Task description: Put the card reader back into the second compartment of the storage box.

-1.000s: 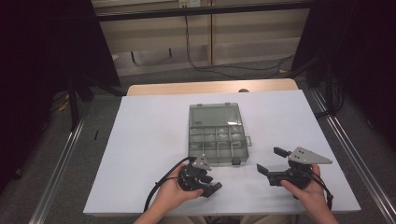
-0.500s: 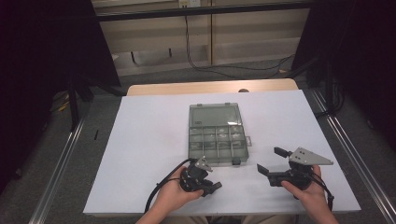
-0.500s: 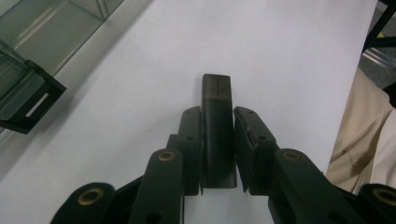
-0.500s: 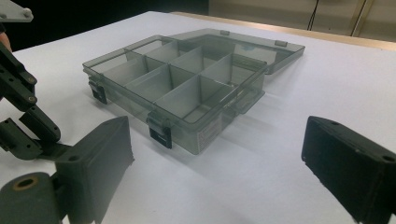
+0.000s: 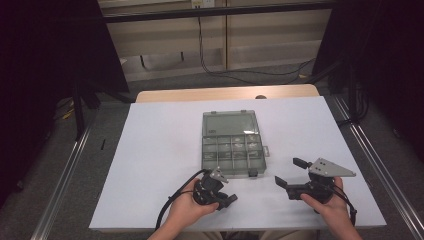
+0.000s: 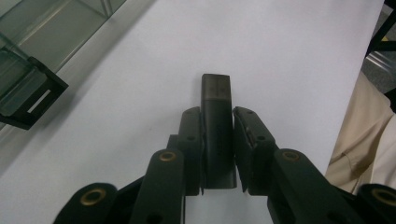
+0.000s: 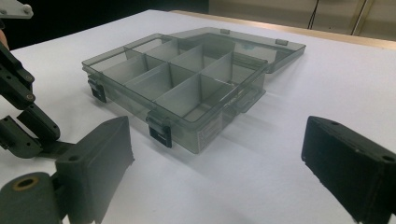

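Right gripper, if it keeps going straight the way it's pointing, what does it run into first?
Most likely the compartment box. The right gripper has its jaws wide open and aimed at the box's near corner, with only bare white table between them. Depth is hard to judge, so it could clip the latch first.

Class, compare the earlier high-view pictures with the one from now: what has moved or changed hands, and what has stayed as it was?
The left claw has eased slightly toward the person's edge of the table, shut as before on a small dark block. The right claw stays open and in place. The open compartment box has not moved on the white table.
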A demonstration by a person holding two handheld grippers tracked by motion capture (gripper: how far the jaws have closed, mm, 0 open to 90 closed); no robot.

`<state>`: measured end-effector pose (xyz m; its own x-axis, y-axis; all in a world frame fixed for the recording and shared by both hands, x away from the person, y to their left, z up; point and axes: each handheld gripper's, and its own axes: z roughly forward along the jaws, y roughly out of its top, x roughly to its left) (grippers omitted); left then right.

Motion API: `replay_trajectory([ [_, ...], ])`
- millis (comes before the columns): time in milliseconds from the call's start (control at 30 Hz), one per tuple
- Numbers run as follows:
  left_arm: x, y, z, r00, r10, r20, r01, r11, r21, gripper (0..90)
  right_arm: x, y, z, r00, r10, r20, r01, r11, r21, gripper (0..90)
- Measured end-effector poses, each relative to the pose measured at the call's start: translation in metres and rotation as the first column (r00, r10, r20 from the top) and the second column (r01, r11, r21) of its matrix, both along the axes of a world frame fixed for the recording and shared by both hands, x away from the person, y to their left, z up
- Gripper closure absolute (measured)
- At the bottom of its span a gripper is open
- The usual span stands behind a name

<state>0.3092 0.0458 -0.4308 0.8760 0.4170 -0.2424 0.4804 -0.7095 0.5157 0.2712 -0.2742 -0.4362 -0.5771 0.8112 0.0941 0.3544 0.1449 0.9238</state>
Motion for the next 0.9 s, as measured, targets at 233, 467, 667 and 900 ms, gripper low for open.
replay_trajectory([
  [233, 0.005, 0.002, 0.003, 0.9999, 0.009, 0.007, -0.009, 1.0, 0.002, 73.6, 0.0, -0.001, 0.0, 1.0, -0.006, 0.004, 0.006, 1.0, -0.002, 8.2],
  [467, 0.01, 0.008, 0.016, 0.9988, 0.043, 0.021, -0.043, 0.9985, -0.036, 73.6, 0.0, 0.0, 0.0, 1.0, 0.002, 0.007, -0.002, 1.0, 0.0, 8.2],
  [667, 0.011, 0.008, 0.026, 0.9981, 0.055, 0.028, -0.053, 0.9967, -0.062, 73.6, 0.0, 0.001, 0.0, 1.0, 0.003, 0.004, -0.003, 1.0, -0.001, 8.2],
  [900, 0.015, 0.006, 0.035, 0.9966, 0.073, 0.039, -0.07, 0.9935, -0.09, 73.6, 0.0, 0.002, 0.0, 1.0, 0.002, 0.003, -0.002, 1.0, 0.0, 8.1],
])
